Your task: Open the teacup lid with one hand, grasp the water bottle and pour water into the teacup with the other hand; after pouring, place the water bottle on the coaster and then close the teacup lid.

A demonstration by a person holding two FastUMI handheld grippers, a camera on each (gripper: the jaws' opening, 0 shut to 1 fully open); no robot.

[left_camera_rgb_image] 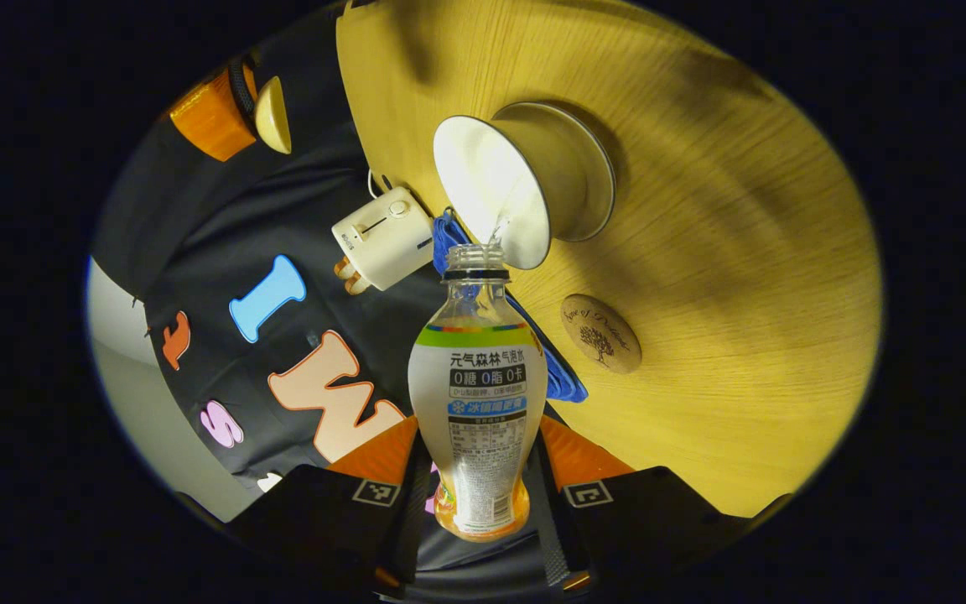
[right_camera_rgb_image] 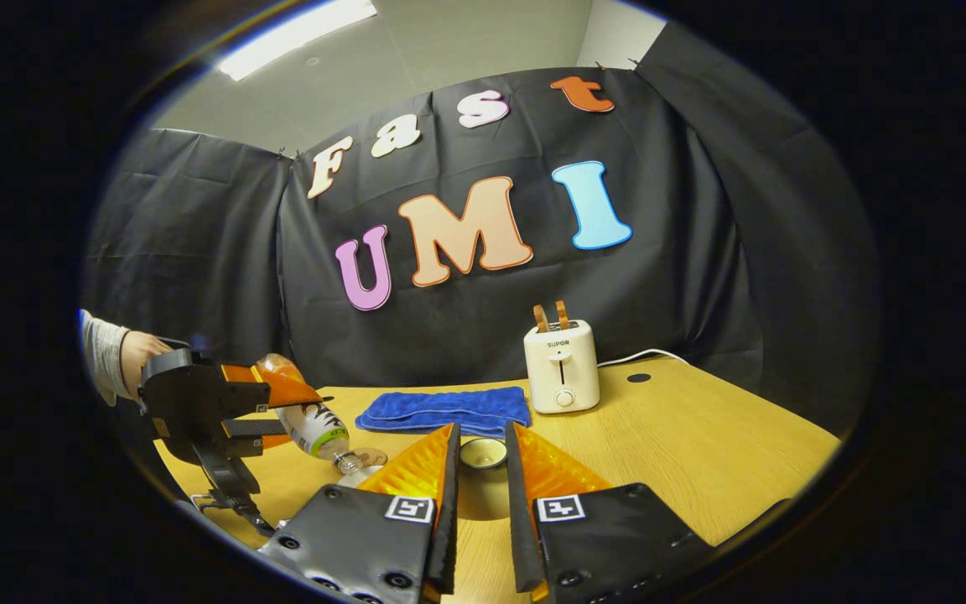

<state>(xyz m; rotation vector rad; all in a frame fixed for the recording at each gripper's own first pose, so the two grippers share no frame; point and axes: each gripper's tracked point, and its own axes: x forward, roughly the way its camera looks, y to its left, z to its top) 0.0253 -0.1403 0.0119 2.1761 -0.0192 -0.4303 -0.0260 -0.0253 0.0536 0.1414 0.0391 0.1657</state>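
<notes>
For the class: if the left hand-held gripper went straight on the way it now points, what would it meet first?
Beyond the bottle it grips, the open teacup lies first in line, at the bottle's mouth; the depth is uncertain.

We see a ceiling light strip (right_camera_rgb_image: 294, 33) glowing overhead, soft shadows mottling the warm-lit bench (left_camera_rgb_image: 701, 210), and strong fisheye bending toward dim edges.
</notes>
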